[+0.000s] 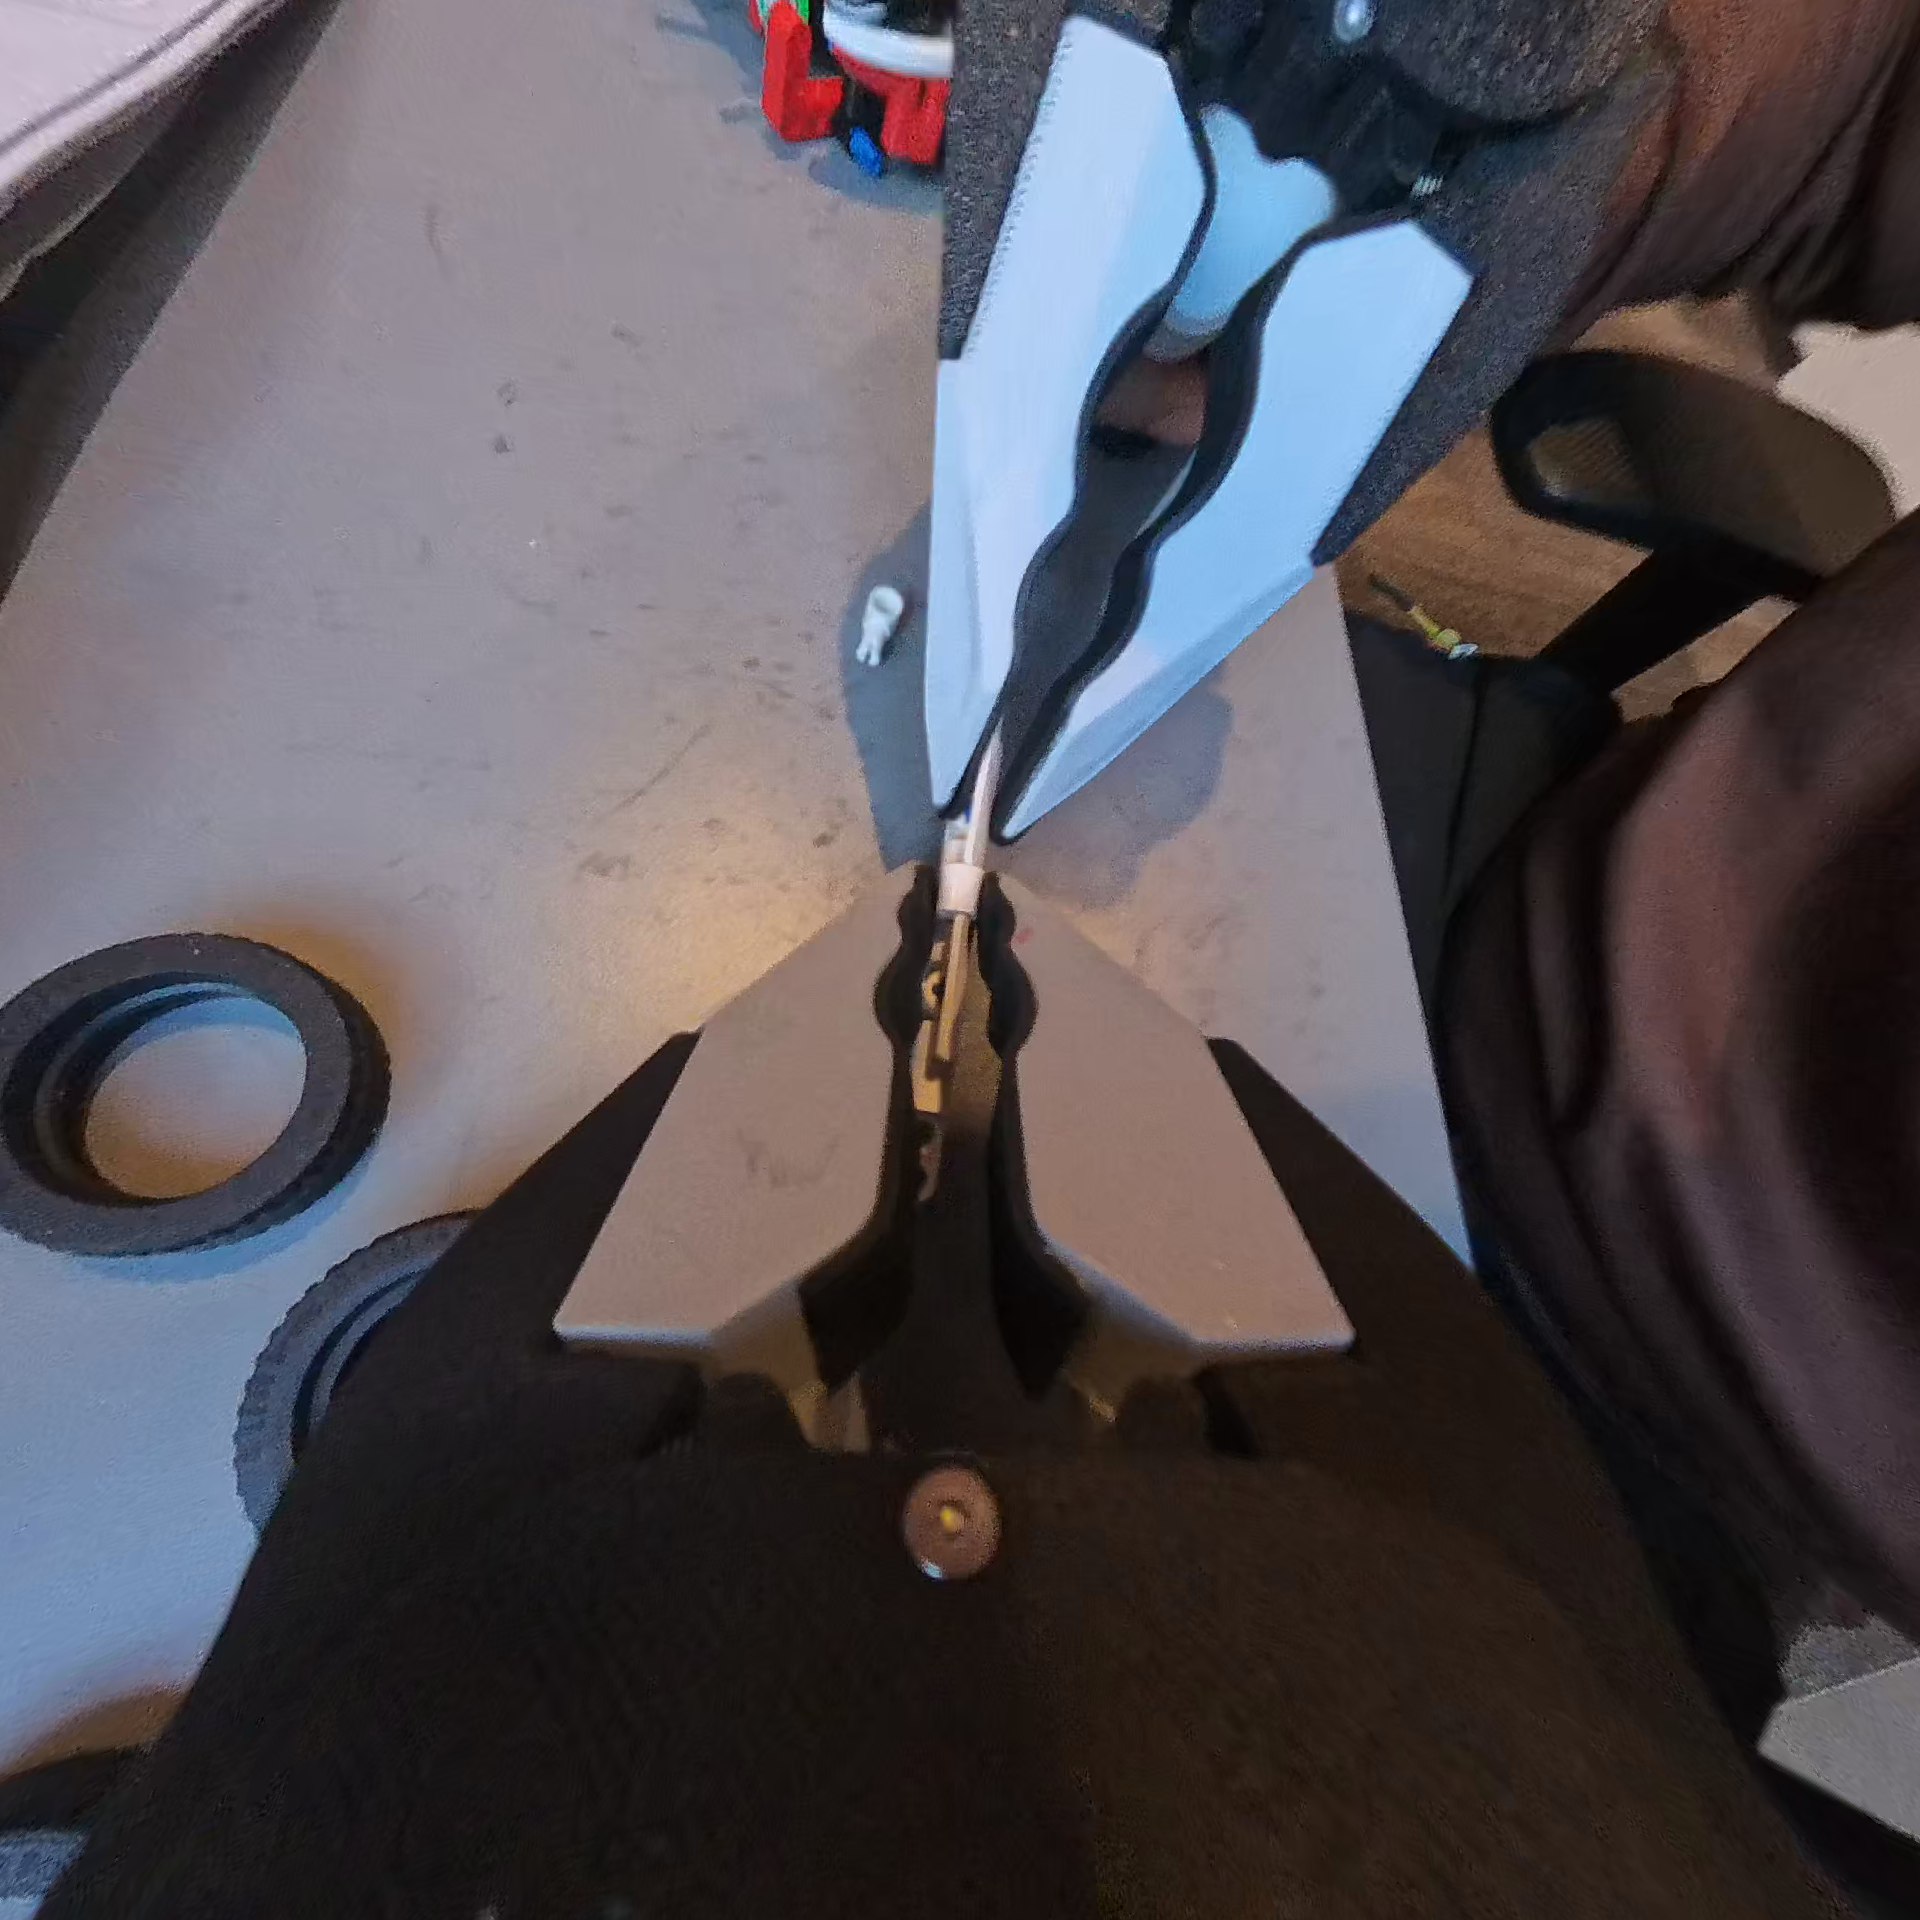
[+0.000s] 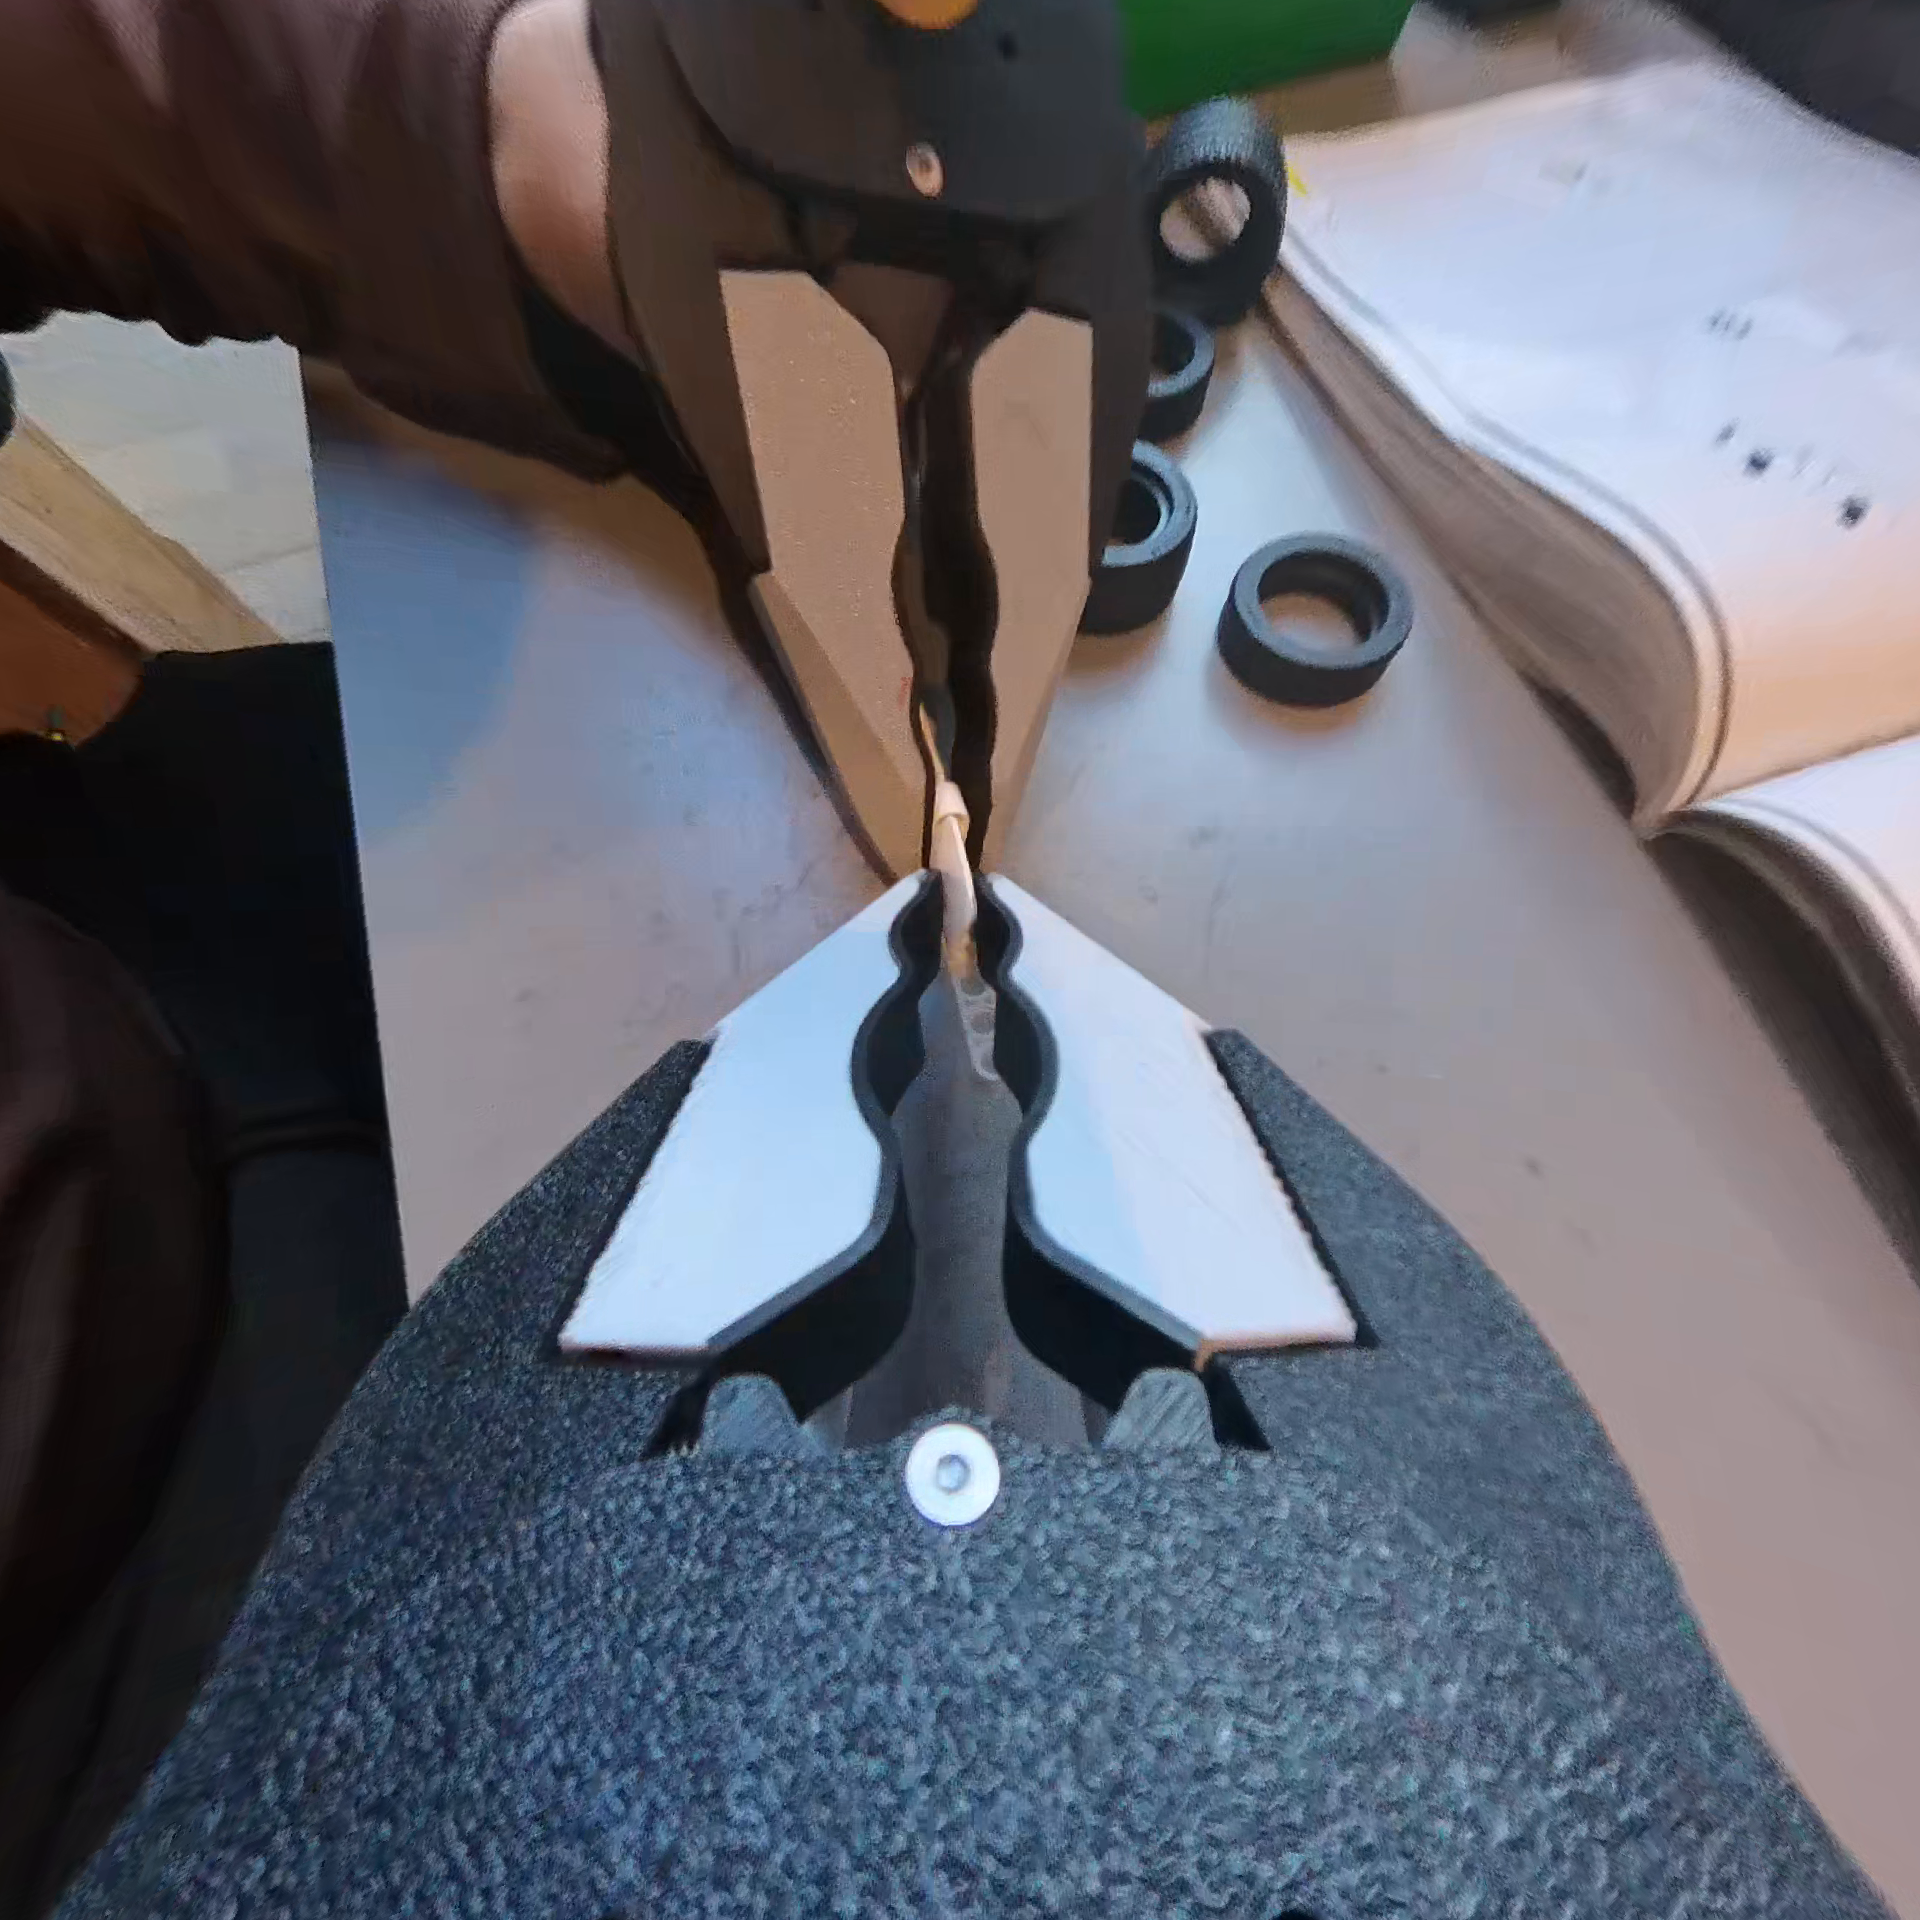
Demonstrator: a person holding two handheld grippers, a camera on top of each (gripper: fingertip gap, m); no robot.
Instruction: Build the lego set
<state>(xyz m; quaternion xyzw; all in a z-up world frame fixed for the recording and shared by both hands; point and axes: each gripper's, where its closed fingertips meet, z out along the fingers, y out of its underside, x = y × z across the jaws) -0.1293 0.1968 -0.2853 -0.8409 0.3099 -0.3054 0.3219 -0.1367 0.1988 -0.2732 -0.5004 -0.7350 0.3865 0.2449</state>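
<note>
My left gripper (image 1: 951, 883) is shut on a thin grey lego piece (image 1: 942, 1013) above the table. My right gripper (image 1: 971, 826) comes from the far side, tip to tip with it, and is shut on a small white lego piece (image 1: 964, 868). The two pieces meet between the fingertips. In the right wrist view my right gripper (image 2: 954, 883) holds the white piece (image 2: 951, 831), and the left gripper (image 2: 951, 836) faces it from above. How the two pieces join is hidden by the fingers.
A small white part (image 1: 881, 621) lies on the table (image 1: 468, 520). Black tyres (image 1: 192, 1091) (image 2: 1314, 613) lie nearby, several beside an open instruction booklet (image 2: 1558, 416). A red lego model (image 1: 852, 94) stands far off. The table edge (image 2: 348, 831) and a chair (image 1: 1662, 499) are close. Less than 4 cm separates the two grippers' tips.
</note>
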